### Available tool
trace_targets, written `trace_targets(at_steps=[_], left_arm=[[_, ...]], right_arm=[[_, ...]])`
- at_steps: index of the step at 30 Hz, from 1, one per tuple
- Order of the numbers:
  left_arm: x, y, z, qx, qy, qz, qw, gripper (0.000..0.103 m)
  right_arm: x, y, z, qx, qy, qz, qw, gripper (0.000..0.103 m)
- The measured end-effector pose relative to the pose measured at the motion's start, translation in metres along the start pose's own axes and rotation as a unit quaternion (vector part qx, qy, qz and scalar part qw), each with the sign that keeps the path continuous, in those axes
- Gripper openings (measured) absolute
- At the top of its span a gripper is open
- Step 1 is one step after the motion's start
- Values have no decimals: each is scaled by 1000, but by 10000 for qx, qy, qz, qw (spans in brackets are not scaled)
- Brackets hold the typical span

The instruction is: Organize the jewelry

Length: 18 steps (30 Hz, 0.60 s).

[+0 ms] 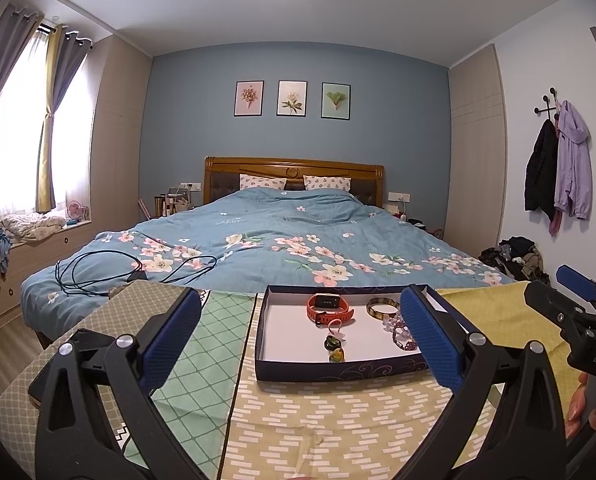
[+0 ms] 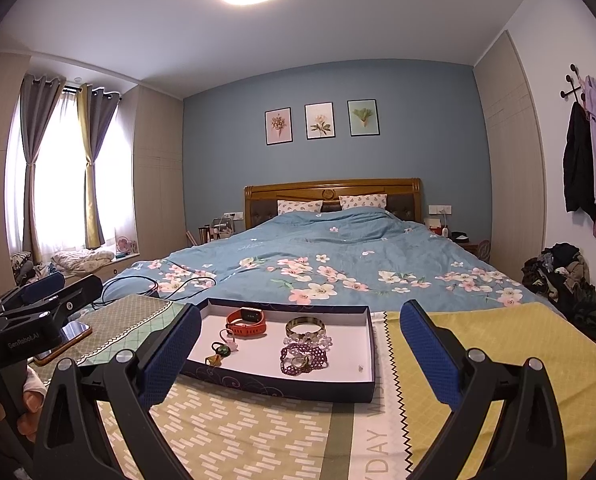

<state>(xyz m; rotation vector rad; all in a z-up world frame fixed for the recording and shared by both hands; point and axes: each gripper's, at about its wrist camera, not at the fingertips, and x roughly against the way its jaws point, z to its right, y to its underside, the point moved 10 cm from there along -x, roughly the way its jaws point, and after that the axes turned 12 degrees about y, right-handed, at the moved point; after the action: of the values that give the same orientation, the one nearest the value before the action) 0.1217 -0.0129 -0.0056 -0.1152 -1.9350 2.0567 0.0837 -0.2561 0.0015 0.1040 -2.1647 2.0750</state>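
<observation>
"GenRobot.AI" in white on the left gripper (image 2: pixel 22 312) body, near left | "DAS" in white on the right gripper (image 1: pixel 577 292) body, near right | "DAY" in grey on the cloth (image 2: pixel 377 456), near middle

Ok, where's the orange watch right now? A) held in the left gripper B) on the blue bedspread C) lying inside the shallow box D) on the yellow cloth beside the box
C: the orange watch lies on the white floor of the shallow box, beside the bangle; both grippers are open and hold nothing.
</observation>
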Motion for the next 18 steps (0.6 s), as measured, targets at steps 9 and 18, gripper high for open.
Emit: trace_targets(at_steps=[9, 18], left_arm=[[0, 0, 2, -9, 0, 6, 10000, 98], [-1, 1, 3, -12, 10, -7, 10000, 98]], right_arm=[[2, 1, -1, 4, 1, -7, 10000, 96], [3, 2, -2, 14, 3, -22, 10000, 96]])
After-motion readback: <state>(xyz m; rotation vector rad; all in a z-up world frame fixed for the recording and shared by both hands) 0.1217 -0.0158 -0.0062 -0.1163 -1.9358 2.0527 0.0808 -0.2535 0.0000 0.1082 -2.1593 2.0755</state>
